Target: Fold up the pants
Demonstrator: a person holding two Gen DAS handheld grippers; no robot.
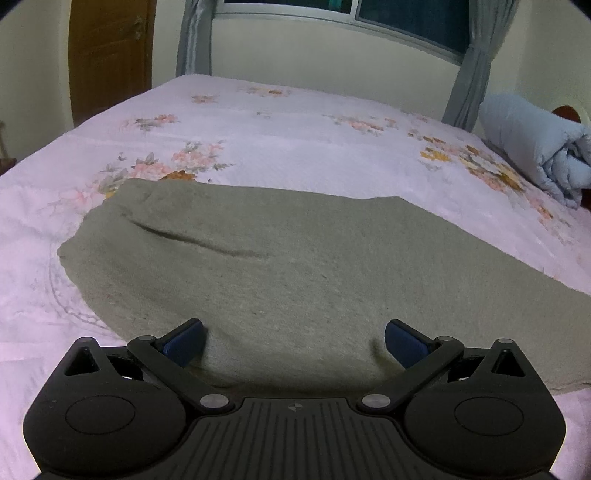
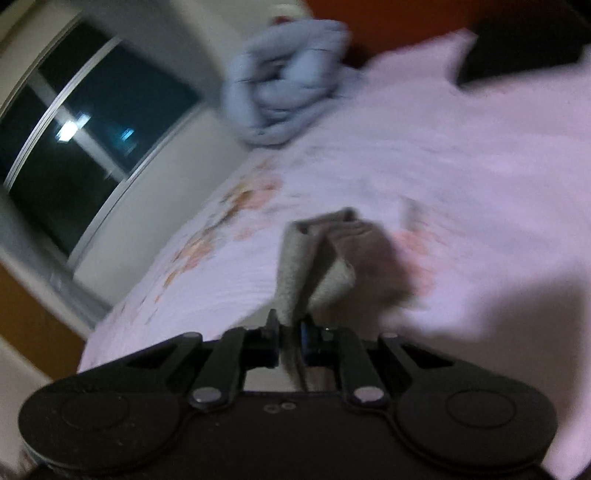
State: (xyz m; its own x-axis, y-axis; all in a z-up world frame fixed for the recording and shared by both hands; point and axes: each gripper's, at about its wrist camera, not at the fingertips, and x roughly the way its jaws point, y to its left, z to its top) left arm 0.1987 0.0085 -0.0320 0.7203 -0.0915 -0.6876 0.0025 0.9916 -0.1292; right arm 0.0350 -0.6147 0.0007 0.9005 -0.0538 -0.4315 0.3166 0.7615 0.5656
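Note:
Olive-grey pants lie spread flat across the pink flowered bedsheet, reaching from the left wrist view's middle to its right edge. My left gripper hovers over their near edge with its blue pads wide apart and cloth lying below the gap, not pinched. In the blurred, tilted right wrist view my right gripper is shut on an end of the pants, lifted off the sheet; the bunched cloth stands up between and beyond the jaws.
A rolled pale-blue quilt lies at the bed's far right, also seen as the quilt in the right wrist view. Beyond the bed are a window with grey curtains and a brown door.

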